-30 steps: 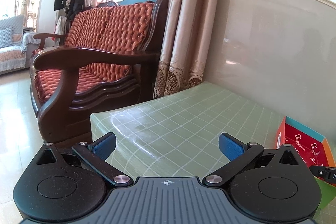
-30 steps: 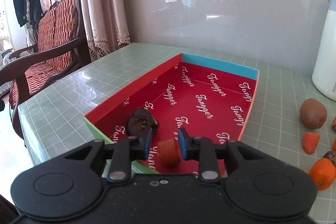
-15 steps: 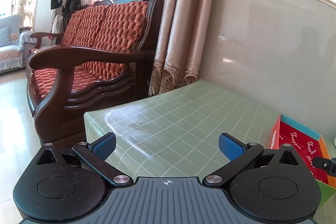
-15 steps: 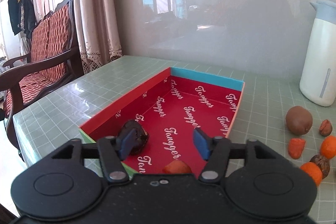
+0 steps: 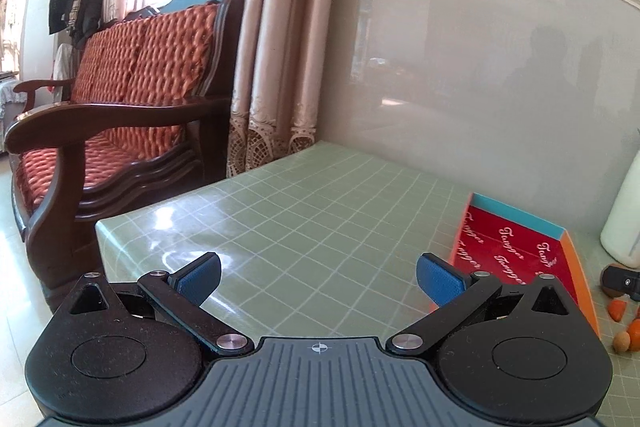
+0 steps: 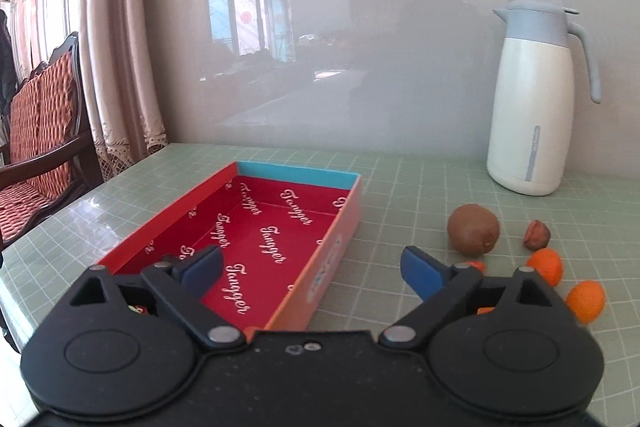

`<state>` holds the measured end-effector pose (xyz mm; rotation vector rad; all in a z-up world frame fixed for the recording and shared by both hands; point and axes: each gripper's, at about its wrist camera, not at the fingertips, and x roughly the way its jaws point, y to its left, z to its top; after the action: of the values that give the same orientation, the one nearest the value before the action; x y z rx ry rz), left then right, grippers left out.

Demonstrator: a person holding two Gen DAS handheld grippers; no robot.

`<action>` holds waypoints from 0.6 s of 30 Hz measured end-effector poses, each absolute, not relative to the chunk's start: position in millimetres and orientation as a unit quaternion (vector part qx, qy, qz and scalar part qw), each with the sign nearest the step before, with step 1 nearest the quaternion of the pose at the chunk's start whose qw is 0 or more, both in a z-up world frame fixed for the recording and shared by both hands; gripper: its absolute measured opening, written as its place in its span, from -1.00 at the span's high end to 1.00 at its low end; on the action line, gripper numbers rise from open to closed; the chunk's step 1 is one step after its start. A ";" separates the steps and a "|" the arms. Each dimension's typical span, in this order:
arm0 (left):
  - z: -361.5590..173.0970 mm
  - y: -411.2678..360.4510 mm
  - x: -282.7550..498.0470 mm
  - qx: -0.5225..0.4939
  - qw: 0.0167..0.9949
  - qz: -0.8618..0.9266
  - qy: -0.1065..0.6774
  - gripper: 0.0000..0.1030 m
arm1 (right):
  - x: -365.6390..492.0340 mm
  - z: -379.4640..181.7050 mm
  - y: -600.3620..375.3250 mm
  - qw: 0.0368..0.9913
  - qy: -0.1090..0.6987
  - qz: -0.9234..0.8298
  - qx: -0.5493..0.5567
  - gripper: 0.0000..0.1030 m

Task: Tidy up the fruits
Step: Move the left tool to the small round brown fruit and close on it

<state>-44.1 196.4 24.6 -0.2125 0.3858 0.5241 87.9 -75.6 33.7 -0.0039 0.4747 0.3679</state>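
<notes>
A shallow red box (image 6: 276,251) with "Tangger" lettering lies on the green tiled table; the left wrist view shows it (image 5: 516,251) at the right. My right gripper (image 6: 312,269) hovers over the box's near right corner, its jaws opening with nothing between them. A brown kiwi (image 6: 473,227), a small reddish-brown fruit (image 6: 537,235) and two orange fruits (image 6: 546,265) (image 6: 586,301) lie on the table right of the box. My left gripper (image 5: 318,277) stands open and empty over bare table left of the box. The box's near end is hidden behind the right gripper.
A white and blue thermos jug (image 6: 536,99) stands at the back right against the glossy wall. A wooden sofa (image 5: 120,107) with red cushions and a lace curtain (image 5: 276,67) are beyond the table's left edge (image 5: 160,203).
The right gripper let go of the small orange fruit in the box, opened wide and swung right, toward the loose fruits. The left gripper also shifted right, bringing more of the box into view.
</notes>
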 end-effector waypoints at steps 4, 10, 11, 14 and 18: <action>26.0 167.3 -29.8 -0.083 0.952 0.223 0.193 -1.00 | 87.4 36.0 -105.1 0.962 0.230 0.148 0.010 -0.88; 26.3 118.6 -11.0 -0.046 0.966 0.164 0.194 -1.00 | 87.7 37.3 -158.7 0.968 0.232 0.085 0.047 -0.93; 26.6 110.5 -8.9 -0.039 0.968 0.153 0.194 -1.00 | 88.0 36.9 -169.3 0.968 0.234 0.071 0.055 -0.95; 25.9 86.6 -4.2 -0.020 0.973 0.121 0.193 -1.00 | 86.9 35.5 -197.1 0.968 0.238 0.028 0.076 -0.95; 24.4 57.2 3.3 0.003 0.978 0.079 0.194 -1.00 | 81.5 34.5 -224.2 0.969 0.235 -0.025 0.074 -0.98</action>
<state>3.3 57.2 24.4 0.0052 0.3907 0.1598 81.5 -224.2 34.5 0.1503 0.4744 -0.0503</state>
